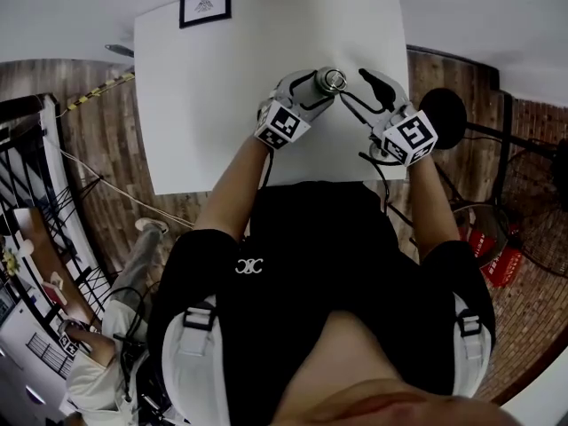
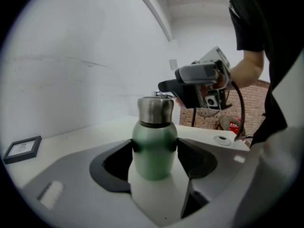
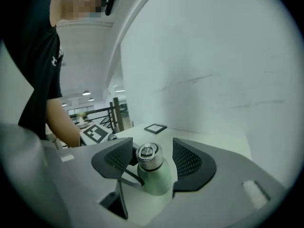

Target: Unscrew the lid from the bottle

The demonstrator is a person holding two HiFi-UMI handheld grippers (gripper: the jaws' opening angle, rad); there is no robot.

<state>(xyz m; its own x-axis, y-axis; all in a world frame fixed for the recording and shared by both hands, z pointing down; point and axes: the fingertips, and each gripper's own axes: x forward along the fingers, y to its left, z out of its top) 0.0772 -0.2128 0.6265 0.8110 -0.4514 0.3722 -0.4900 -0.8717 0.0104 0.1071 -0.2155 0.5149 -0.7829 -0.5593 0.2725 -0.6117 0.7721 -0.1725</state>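
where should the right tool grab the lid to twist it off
Take the steel lid by its round side wall, coming from the right and slightly above. The left tool clamps the bottle lower down, so the upright lid stands clear between the right tool's open jaws.

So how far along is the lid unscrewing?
Done: the left tool is clamped on the green bottle. In hand: the right tool sits open around the steel lid, not gripping it. Left: closing on it and twisting; the lid is on.
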